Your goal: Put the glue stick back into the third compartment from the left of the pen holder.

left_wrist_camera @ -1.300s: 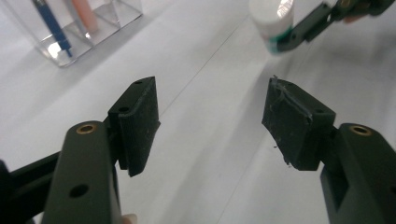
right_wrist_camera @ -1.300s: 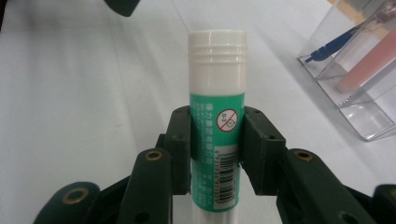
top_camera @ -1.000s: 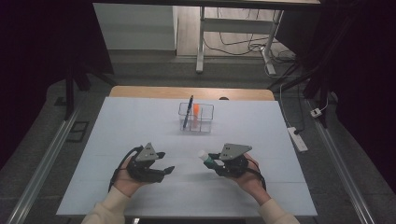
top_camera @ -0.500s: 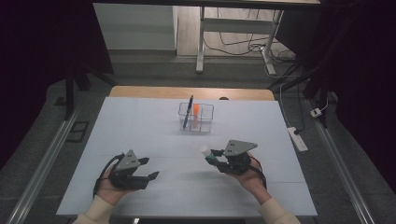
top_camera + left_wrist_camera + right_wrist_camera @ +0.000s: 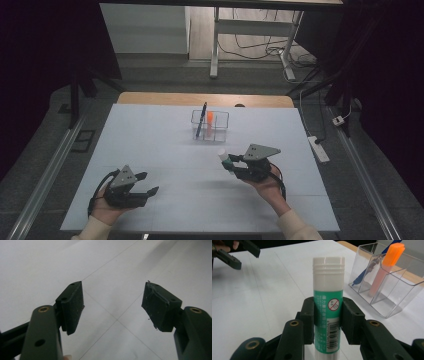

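Note:
My right gripper (image 5: 231, 164) (image 5: 328, 315) is shut on a glue stick (image 5: 223, 154) (image 5: 328, 277) with a green label and white cap, held upright above the white table (image 5: 165, 145) right of centre. My left gripper (image 5: 148, 183) (image 5: 112, 300) hovers low near the front left; its jaws have just been opening and nothing is between them. It also appears far off in the right gripper view (image 5: 237, 252). A clear organizer (image 5: 223, 116) (image 5: 402, 293) stands at the back centre, holding a blue pen (image 5: 201, 119) (image 5: 364, 273) and an orange highlighter (image 5: 210, 120) (image 5: 387, 267).
A white power strip (image 5: 318, 148) lies on the floor off the table's right edge. A metal table frame (image 5: 215, 45) and cables stand behind the table. A wooden strip (image 5: 150, 98) borders the far edge.
My left hand has moved left and toward the table's front edge, with its jaws a little wider. The right hand and the glue stick have stayed put.

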The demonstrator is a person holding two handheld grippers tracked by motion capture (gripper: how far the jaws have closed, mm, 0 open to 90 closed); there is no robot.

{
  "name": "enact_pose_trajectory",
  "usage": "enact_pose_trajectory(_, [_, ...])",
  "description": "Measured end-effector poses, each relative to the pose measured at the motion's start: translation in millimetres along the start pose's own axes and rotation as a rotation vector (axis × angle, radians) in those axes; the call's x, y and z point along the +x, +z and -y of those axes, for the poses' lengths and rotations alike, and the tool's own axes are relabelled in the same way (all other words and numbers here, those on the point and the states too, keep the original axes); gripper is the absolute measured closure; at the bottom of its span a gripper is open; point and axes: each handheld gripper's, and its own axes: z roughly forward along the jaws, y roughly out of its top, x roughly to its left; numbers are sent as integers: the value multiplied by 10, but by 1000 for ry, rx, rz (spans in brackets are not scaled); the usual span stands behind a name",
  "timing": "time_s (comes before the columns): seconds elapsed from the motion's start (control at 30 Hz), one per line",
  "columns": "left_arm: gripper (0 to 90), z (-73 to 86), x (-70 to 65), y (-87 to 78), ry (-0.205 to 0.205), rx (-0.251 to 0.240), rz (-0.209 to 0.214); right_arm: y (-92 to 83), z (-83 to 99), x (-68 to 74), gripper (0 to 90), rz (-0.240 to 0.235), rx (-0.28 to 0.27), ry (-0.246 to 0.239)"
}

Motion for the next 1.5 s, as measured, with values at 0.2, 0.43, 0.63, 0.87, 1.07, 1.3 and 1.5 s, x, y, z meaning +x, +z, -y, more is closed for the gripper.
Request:
enact_pose_trajectory(0.2, [329, 38, 12, -14, -8, 2, -7, -8, -67, -38, 652, 11, -31, 10])
enact_pose_trajectory(0.43, [328, 68, 30, -21, -13, 8, -3, 46, -184, -120, 652, 17, -61, 19])
enact_pose_trajectory(0.63, [322, 79, 38, -14, -17, 11, -2, 99, -273, -242, 652, 40, -95, 57])
enact_pose_trajectory(0.87, [322, 72, 48, -18, -19, 8, 0, 149, -361, -386, 652, 78, -114, 95])
enact_pose_trajectory(1.07, [322, 80, 50, -6, -20, 13, 2, 209, -442, -496, 652, 100, -138, 109])
enact_pose_trajectory(1.3, [322, 87, 39, 22, -13, 26, 7, 333, -529, -606, 652, 138, -148, 129])
enact_pose_trajectory(1.5, [322, 91, 54, 19, -18, 24, 5, 429, -575, -715, 652, 158, -165, 157])
